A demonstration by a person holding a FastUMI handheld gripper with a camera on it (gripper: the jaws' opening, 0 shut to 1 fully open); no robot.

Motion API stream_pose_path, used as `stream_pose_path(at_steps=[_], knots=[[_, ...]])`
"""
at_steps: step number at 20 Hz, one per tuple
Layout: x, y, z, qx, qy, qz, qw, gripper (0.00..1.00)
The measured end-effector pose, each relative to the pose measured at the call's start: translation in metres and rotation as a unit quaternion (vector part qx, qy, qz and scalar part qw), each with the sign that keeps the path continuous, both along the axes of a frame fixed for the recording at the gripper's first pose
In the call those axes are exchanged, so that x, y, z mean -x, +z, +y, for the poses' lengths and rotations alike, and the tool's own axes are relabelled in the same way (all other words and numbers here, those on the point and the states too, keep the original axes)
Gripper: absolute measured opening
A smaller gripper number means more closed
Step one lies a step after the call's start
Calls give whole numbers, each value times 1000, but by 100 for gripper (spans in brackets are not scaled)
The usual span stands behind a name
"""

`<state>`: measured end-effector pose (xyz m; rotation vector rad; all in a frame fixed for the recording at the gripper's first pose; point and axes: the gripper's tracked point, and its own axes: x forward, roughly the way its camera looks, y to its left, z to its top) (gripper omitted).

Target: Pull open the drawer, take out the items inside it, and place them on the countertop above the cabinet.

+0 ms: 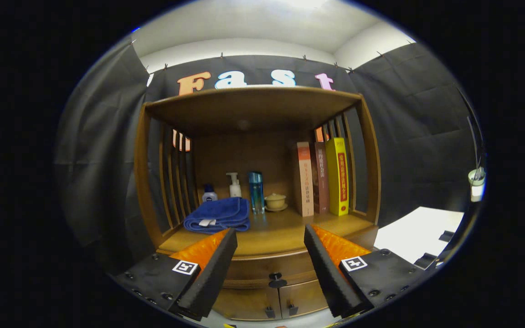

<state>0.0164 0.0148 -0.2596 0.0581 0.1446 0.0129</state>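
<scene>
the gripper [270, 266] stood with its fingers spread wide and nothing held between them; the drawer [269, 269] lay straight ahead and slightly below, framed in the gap between the fingers, closed, its front running left to right under the front edge of the counter [271, 241]; its dark knob [275, 276] faced the gripper and sat almost centred between the fingers; the pull would in my judgement run straight back along the fingers' own line; on the counter, left to right, lay a folded blue towel [218, 215] near the left front corner, bottles [234, 185] behind it, a lidded cup [275, 201], then upright books [321, 178] against the right side.
</scene>
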Motion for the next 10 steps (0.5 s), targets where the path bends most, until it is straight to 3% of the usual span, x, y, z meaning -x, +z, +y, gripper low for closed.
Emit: stream_pose_path(at_steps=[10], knots=[[-10, -123, -15, 16, -2, 58, 998, 98]])
